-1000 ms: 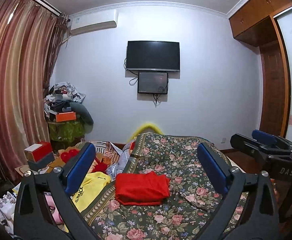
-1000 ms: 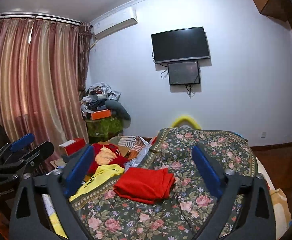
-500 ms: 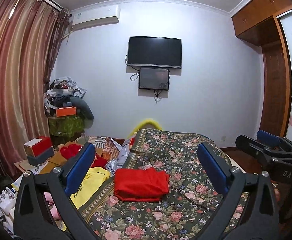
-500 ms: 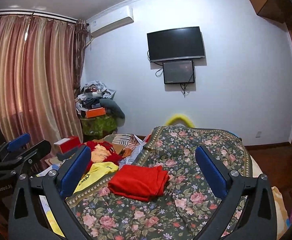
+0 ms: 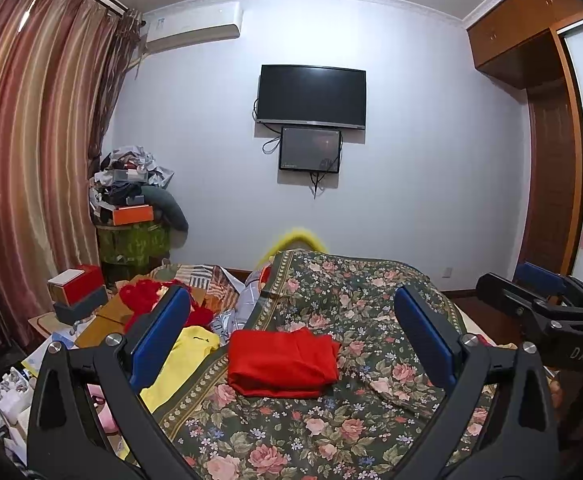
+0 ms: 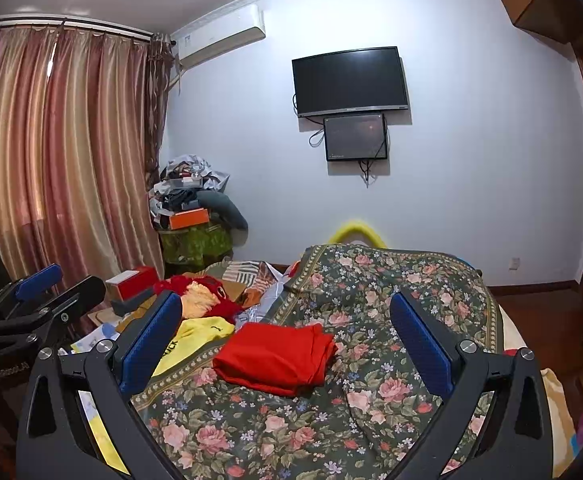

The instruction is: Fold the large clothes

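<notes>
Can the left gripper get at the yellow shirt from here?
Probably yes. The left gripper is open and empty, and the yellow shirt lies uncovered beside the red garment, with nothing between them.

From my left wrist feed I read "DAS" in pale letters on the black body of the right gripper, out at three o'clock. On my right wrist feed, the yellow garment at nine o'clock carries dark letters ending in "ICK". Print on the left gripper is too blurred for me.
</notes>
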`<action>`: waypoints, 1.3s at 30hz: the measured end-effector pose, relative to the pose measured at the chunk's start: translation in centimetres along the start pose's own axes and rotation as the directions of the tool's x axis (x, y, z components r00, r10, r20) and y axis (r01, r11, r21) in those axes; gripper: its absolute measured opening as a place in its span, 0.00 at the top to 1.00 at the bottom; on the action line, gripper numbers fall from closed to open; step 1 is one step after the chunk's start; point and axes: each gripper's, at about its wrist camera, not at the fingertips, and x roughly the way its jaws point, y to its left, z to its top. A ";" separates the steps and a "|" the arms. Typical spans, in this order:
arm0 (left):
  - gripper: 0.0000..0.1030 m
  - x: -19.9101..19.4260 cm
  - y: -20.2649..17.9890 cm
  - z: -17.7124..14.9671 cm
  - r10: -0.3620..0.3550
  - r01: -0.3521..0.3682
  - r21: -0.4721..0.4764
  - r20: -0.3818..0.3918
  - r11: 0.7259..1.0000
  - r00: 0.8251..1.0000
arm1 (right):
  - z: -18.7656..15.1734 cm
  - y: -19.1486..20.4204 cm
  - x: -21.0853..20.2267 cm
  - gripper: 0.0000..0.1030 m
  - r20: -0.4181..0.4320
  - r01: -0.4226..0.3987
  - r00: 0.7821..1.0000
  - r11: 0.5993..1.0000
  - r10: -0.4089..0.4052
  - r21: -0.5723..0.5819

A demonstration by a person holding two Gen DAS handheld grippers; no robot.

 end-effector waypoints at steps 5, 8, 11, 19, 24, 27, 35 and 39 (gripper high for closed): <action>0.01 0.2 -0.2 -0.1 0.004 -0.004 0.004 -0.004 1.000 1.000 | 0.0 -0.1 0.0 0.00 -0.007 0.002 1.000 1.000 -0.002 0.002; 0.00 0.2 -0.3 -0.1 0.003 -0.003 0.004 -0.005 1.000 1.000 | 0.1 -0.2 -0.1 0.00 -0.006 0.003 1.000 1.000 -0.002 0.003; 0.00 0.2 -0.3 -0.1 0.004 -0.004 0.004 -0.005 1.000 1.000 | 0.1 -0.2 -0.1 0.00 -0.006 0.002 1.000 1.000 -0.002 0.002; 0.00 0.3 -0.1 -0.3 -0.002 0.002 0.002 -0.011 1.000 1.000 | 0.2 -0.2 0.0 0.00 -0.008 0.003 1.000 1.000 -0.003 0.002; 0.00 0.4 0.0 -0.4 -0.010 0.010 -0.005 -0.013 1.000 1.000 | 0.2 -0.2 -0.1 0.00 -0.007 0.005 1.000 1.000 -0.005 0.002; 0.00 0.5 0.0 -0.5 -0.015 0.015 -0.006 -0.014 1.000 1.000 | 0.2 -0.2 -0.2 0.00 -0.006 0.007 1.000 1.000 -0.007 0.001; 0.00 0.5 0.1 -0.5 -0.026 0.026 -0.008 -0.017 1.000 1.000 | 0.2 -0.5 -0.2 0.00 -0.007 0.014 1.000 1.000 -0.014 0.000; 0.00 0.5 -0.1 -0.6 -0.036 0.037 0.011 -0.025 0.999 0.999 | 0.2 -0.6 -0.2 0.00 -0.010 0.014 1.000 1.000 -0.014 0.003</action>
